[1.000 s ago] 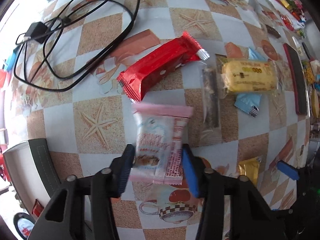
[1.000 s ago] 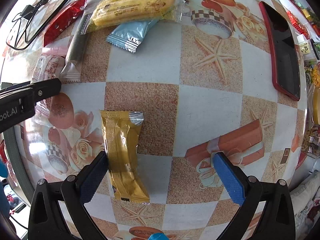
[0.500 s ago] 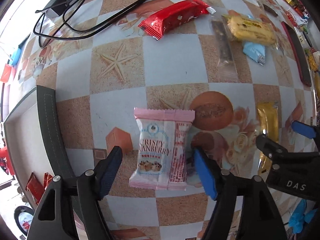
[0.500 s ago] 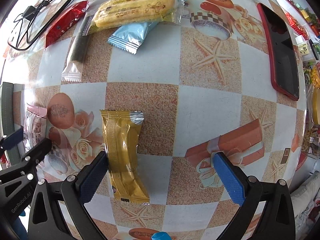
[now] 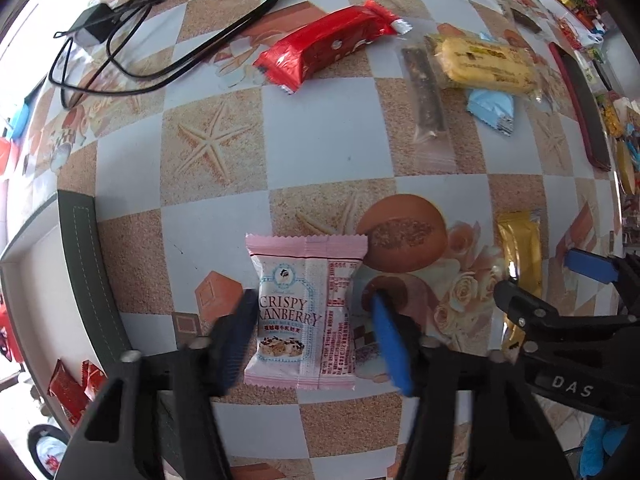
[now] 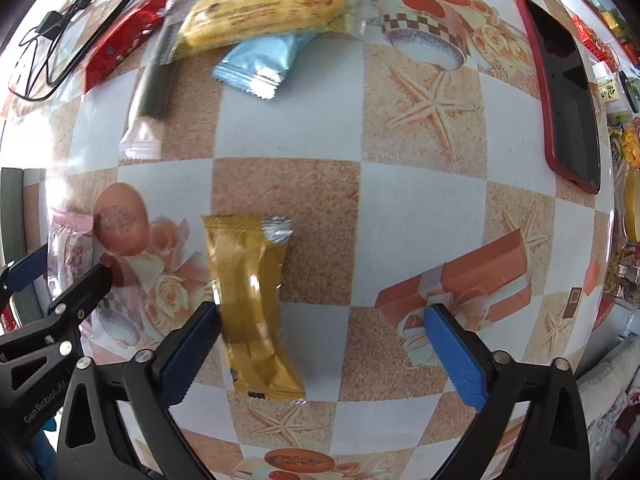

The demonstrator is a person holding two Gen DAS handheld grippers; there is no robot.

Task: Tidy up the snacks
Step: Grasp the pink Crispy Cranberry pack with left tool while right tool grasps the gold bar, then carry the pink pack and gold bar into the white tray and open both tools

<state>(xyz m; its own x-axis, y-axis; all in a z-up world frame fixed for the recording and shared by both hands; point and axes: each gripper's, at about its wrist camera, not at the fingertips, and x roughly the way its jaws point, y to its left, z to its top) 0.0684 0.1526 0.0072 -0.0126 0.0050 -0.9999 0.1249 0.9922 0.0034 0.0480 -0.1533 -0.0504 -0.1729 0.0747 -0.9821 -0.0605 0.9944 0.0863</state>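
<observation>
- Snack first: the pink, pillow-shaped plastic packet printed "Crispy Cranberry" [image 5: 305, 314] lies flat on the checked, starfish-patterned tablecloth [image 5: 224, 184], low and centre in the left wrist view, between the fingers of the left gripper [image 5: 314, 334].
- Those tongs stand apart; the dark left pad looks to be at the packet's edge, the blue right pad [image 5: 390, 344] sits just clear of it. Nothing is clamped.
- Risk there, as I judge it: a soft, air-filled wrapper can squirt out or crumple if the pads close on the sealed edges rather than the body.
- Lower centre of the right wrist view, the long gold foil snack bar [image 6: 252, 304] lies lengthwise, beside the left pad of the right gripper [image 6: 320, 350], whose tongs are wide apart and empty.
- Closing from that off-centre stance would likely push the slippery foil sideways rather than pinch it.
- The two grippers are near each other; each shows at the edge of the other's view, so a careless swing could knock them together.
- Further up: a red foil bar [image 5: 328, 46], a dark stick in a clear sleeve [image 5: 426, 92], a yellow cake in clear wrap [image 5: 486, 66] overlapping a pale blue sachet [image 5: 492, 108].
- A red-cased phone [image 6: 564, 100] at the right and a black cable [image 5: 132, 40] at upper left could snag or get dragged.
</observation>
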